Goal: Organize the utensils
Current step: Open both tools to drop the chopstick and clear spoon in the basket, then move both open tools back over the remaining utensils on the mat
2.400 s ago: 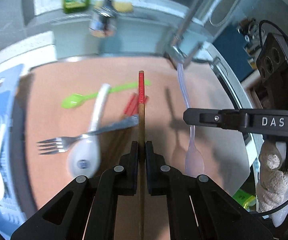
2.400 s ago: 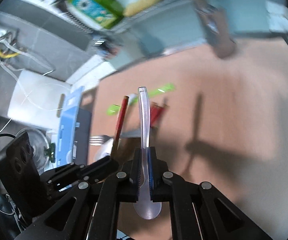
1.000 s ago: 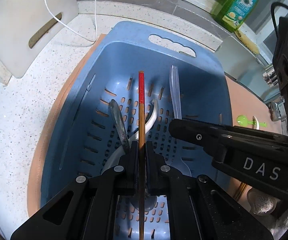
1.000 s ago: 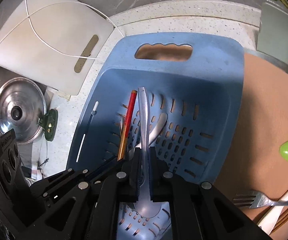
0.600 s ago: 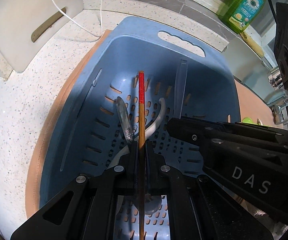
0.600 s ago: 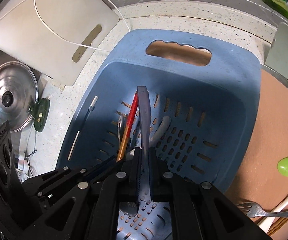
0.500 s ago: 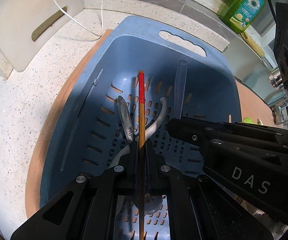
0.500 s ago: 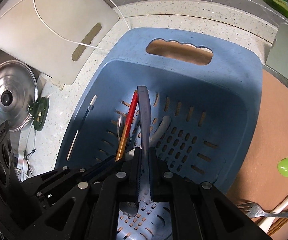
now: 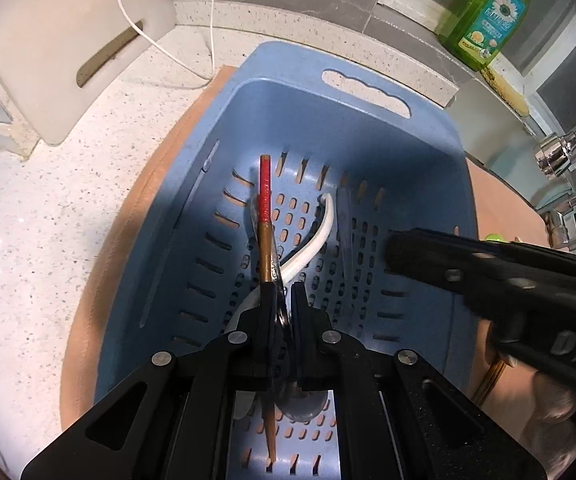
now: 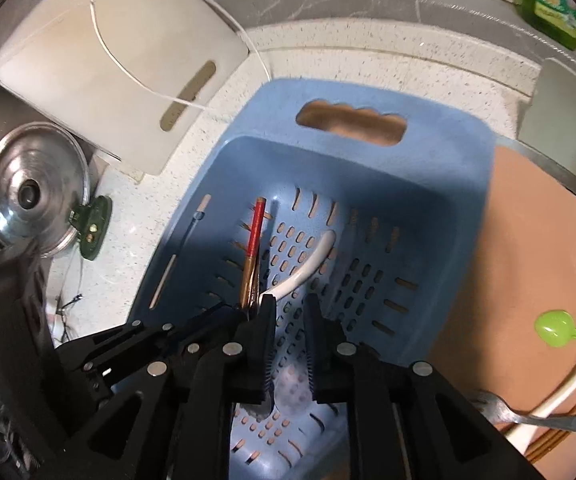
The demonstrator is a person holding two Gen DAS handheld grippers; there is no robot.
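The blue basket (image 9: 368, 128) fills the middle of both wrist views, and the step in hand is letting go into it. The right gripper (image 10: 290, 300) sits low in the centre of its frame. Its jaws have just been opening and grip nothing; in my judgement it should lift straight up, clear of the basket wall. The left gripper (image 9: 283, 288) is closed to a slit, and it should open before it lifts. A white spoon (image 9: 320, 236) curves across the perforated floor. The red-tipped chopstick (image 9: 266, 200) runs beside the picture-left finger, not in the slit — whether it is pinched I cannot tell. The clear spoon (image 10: 293, 396) lies on the floor, its bowl showing between the open jaws — avoid nudging it.
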